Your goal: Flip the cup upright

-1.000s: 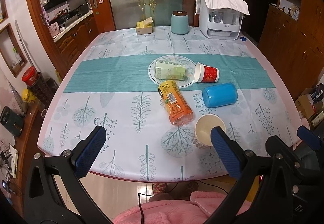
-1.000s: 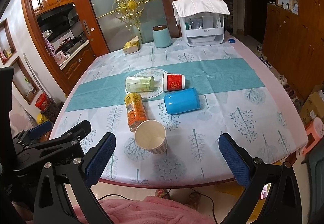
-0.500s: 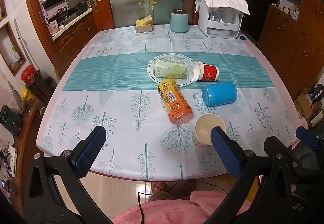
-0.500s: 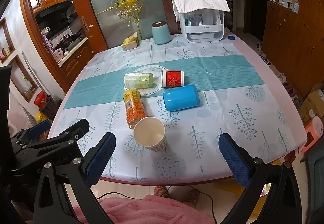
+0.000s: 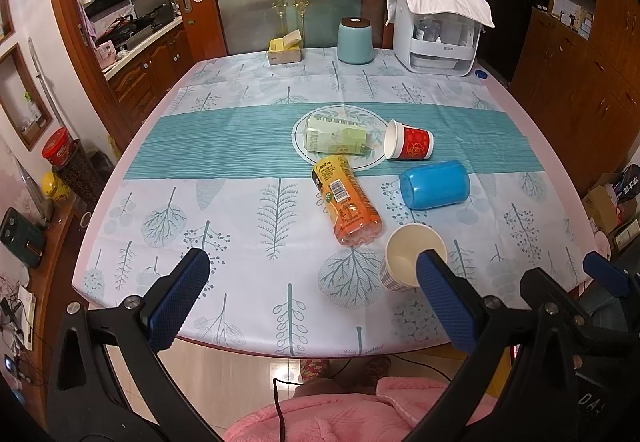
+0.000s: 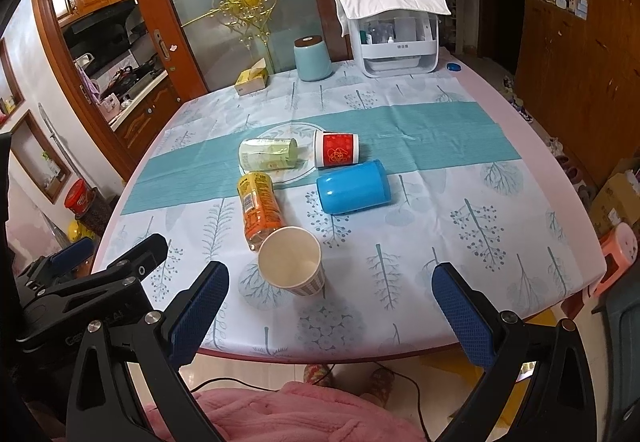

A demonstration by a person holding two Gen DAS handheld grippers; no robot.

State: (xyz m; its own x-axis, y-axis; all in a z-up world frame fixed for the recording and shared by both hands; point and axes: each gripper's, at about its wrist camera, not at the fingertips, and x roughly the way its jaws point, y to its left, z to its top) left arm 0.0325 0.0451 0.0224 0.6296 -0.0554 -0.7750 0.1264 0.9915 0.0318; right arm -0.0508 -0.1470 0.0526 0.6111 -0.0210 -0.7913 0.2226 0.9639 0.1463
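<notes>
A striped paper cup (image 5: 404, 262) (image 6: 292, 266) stands mouth-up near the table's front edge. A blue plastic cup (image 5: 434, 184) (image 6: 354, 186) lies on its side behind it. A red paper cup (image 5: 410, 141) (image 6: 335, 149) lies on its side further back. My left gripper (image 5: 312, 282) is open and empty, short of the front edge, its right finger overlapping the striped cup in view. My right gripper (image 6: 330, 290) is open and empty, just before the striped cup.
An orange drink bottle (image 5: 346, 200) (image 6: 258, 202) and a pale green bottle (image 5: 336, 134) (image 6: 269, 154) lie on the tablecloth. At the back stand a teal canister (image 5: 355, 41), a white appliance (image 5: 436, 38) and a tissue box (image 5: 285, 51).
Both grippers have moved slightly forward toward the table. The objects have not moved.
</notes>
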